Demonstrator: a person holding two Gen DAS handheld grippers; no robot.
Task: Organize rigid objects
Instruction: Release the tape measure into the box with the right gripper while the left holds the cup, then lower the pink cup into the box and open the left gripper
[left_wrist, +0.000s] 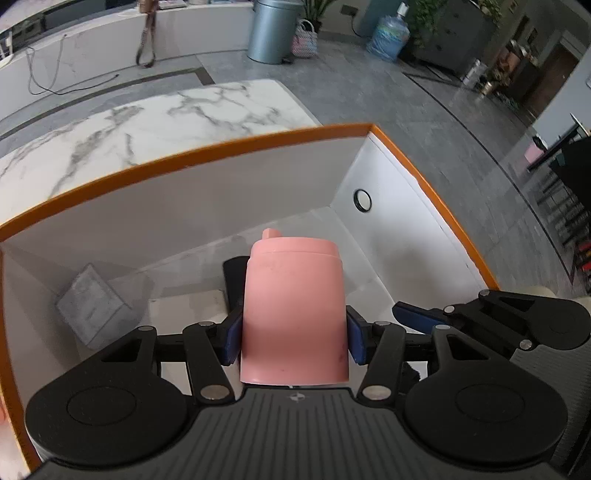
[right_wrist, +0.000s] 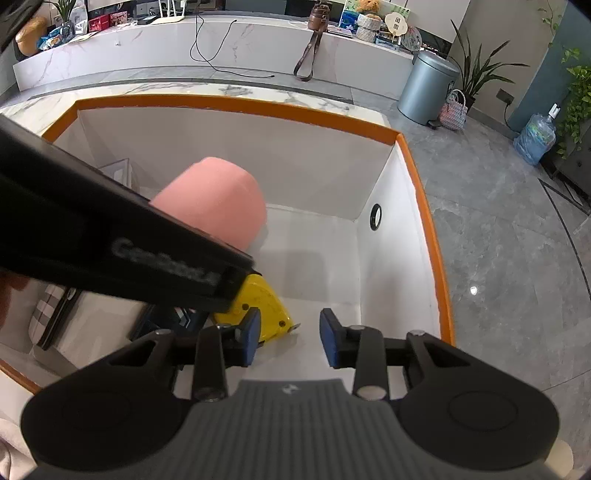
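The left gripper (left_wrist: 293, 334) pinches a pink plastic bottle with a small spout cap (left_wrist: 293, 306) by its sides, both blue pads (left_wrist: 232, 341) pressed flat against its body, so it hangs over the inside of the white box with an orange rim (left_wrist: 229, 147), probably for lowering in. The right gripper (right_wrist: 290, 339) hangs with its 2 jaws apart and nothing between them. A yellow plastic tape measure (right_wrist: 264, 308) lies on the box floor just beside its left pad, likely already stowed.

Grey tiled floor (right_wrist: 498, 221), white marble counter (right_wrist: 229, 40), metal bin (right_wrist: 424, 88), potted plants (right_wrist: 476, 74)
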